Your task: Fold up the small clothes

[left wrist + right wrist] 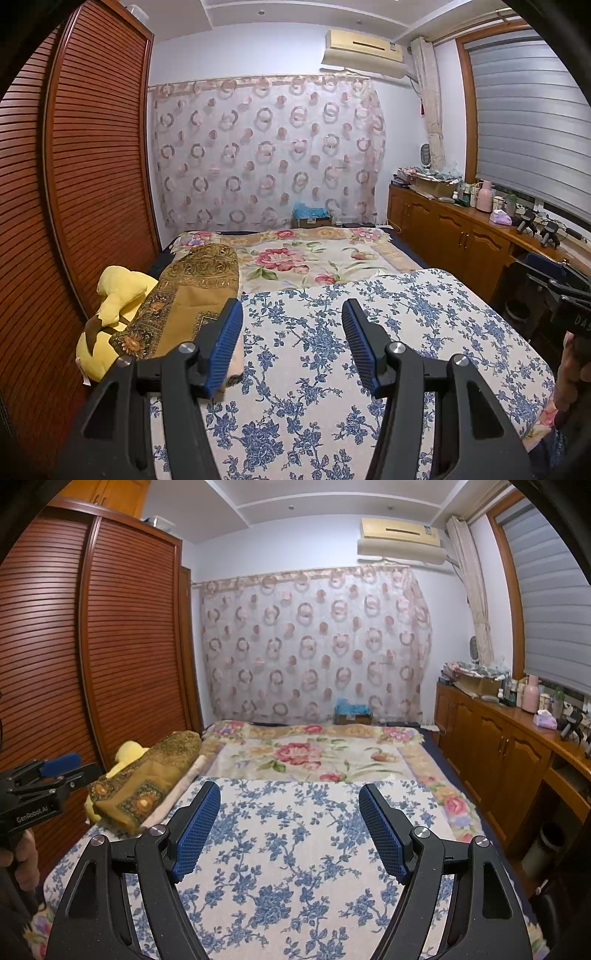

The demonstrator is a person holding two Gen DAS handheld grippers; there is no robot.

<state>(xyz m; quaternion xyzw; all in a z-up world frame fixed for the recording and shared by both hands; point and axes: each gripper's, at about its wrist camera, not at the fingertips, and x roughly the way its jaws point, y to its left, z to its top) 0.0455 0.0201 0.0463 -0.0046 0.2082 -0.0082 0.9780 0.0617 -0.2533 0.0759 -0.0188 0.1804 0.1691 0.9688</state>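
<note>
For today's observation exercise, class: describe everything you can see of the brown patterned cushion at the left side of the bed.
The brown patterned cushion is a long, bolster-like shape in golden-brown fabric with dark ornate borders and orange flower motifs. It lies lengthwise along the bed's left edge, beside the blue floral cloth, with a yellow soft toy against its far side near the wardrobe. A pale cloth strip lies along its near side. Neither gripper touches it.

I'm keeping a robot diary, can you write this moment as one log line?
left gripper: open, empty | right gripper: open, empty | both above blue-flowered cloth | no small clothes visible

Even indoor light, sharp, fisheye-warped edges
</note>
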